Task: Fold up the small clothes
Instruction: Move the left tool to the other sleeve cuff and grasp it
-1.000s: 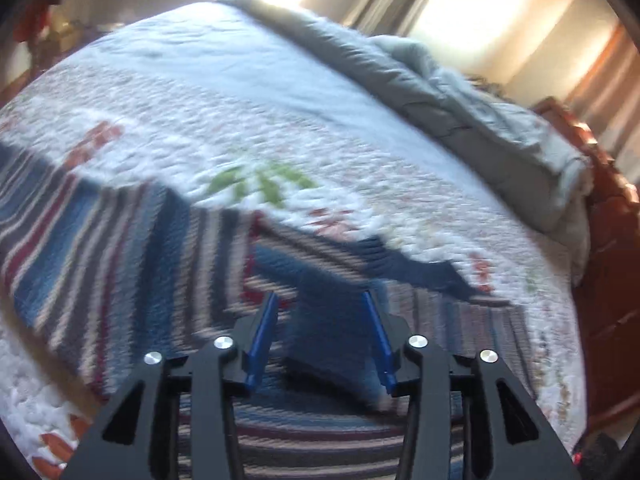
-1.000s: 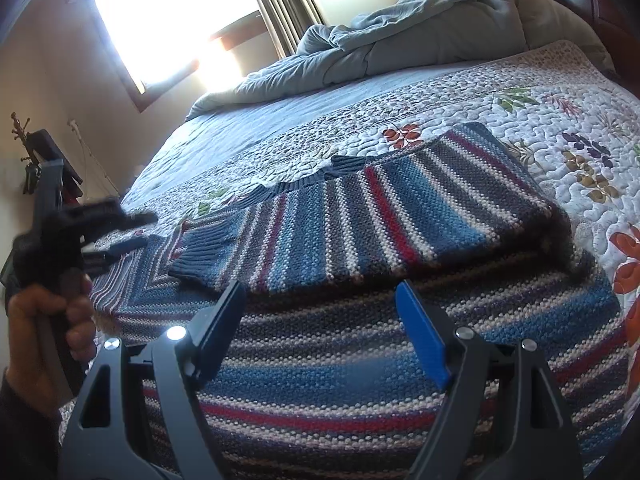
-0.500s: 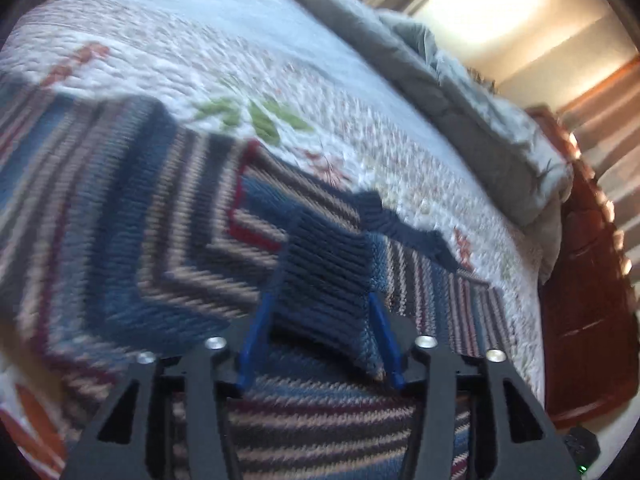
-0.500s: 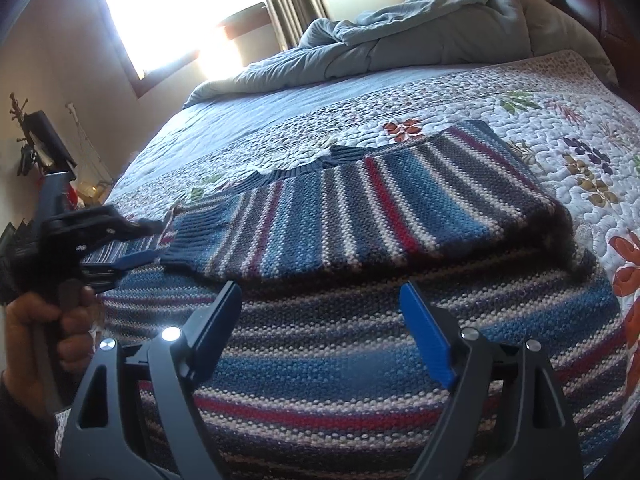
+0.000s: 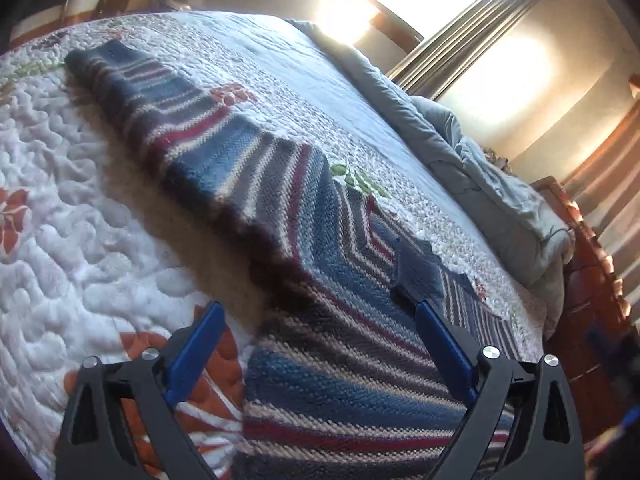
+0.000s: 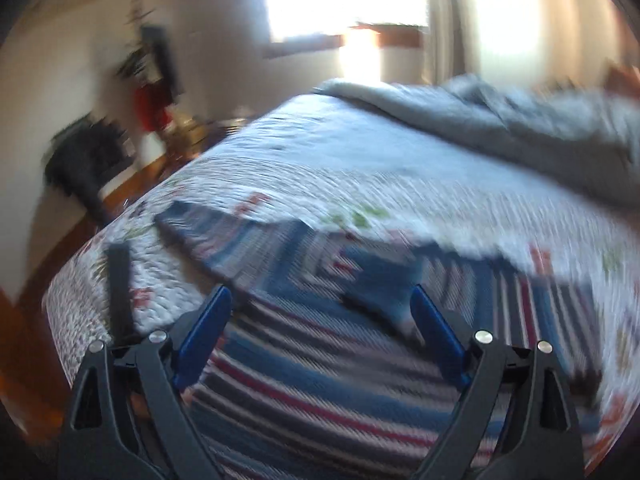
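Both spread wide, just opened, holding nothing: left gripper [image 5: 316, 344] and right gripper [image 6: 318, 326] above striped sweater [image 5: 344, 364]. Next, pinching outstretched sleeve [image 5: 168, 100] near cuff, folding flat across body.

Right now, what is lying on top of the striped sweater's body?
One sleeve is folded in across the striped sweater, dark-blue cuff showing. The other sleeve stretches out over the quilt. Whatever lies beneath the sweater is covered.
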Demonstrator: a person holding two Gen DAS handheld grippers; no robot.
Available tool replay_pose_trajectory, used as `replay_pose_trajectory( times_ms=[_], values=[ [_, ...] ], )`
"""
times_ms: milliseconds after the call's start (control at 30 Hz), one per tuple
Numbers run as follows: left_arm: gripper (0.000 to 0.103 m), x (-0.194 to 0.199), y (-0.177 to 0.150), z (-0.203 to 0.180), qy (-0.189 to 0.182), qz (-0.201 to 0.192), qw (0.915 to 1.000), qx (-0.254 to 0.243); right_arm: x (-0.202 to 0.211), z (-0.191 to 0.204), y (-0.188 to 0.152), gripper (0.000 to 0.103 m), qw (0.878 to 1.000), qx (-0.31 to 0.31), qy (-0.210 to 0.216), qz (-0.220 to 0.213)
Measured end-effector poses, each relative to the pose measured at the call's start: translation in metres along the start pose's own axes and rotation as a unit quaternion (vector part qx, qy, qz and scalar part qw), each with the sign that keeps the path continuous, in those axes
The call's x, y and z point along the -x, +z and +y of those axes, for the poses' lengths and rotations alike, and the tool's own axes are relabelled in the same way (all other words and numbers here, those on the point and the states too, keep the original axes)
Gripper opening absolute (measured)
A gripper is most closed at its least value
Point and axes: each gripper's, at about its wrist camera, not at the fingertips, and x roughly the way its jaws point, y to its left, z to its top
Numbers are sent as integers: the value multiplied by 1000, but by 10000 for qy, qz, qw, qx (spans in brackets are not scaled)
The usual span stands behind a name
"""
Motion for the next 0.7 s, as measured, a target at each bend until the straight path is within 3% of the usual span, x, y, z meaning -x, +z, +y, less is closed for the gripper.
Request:
replay_pose_trajectory(
  times_ms=[100, 200, 267, 333, 433, 567, 600, 700],
  values=[
    [97, 9, 20, 23, 144, -197, 9995, 175, -23, 67, 54, 96, 9949, 933, 346, 177],
    [97, 23, 46, 57, 262, -409, 9982, 358, -53, 111, 86, 96, 9906, 1236, 537, 232],
    [97, 31, 62, 79, 311, -611, 9965, 482, -69, 129, 96, 96, 9908, 1138, 682, 273],
    [97, 42, 89, 112, 103, -684, 9959, 587, -85, 138, 100, 96, 9919, 679, 1007, 377],
    [97, 56, 130, 174, -251, -811, 9893, 1188, -93, 145, 80, 96, 9902, 208, 1259, 570],
    [97, 54, 189, 262, -627, -692, 9700, 2243, -79, 140, 27, 96, 9856, -191, 1473, 803],
    [97, 50, 205, 280, -773, -615, 9672, 2340, -77, 139, 16, 96, 9843, -264, 1501, 886],
    [97, 32, 230, 311, -721, -244, 9630, 2585, -69, 133, -26, 96, 9839, -256, 1397, 1086]
  ],
)
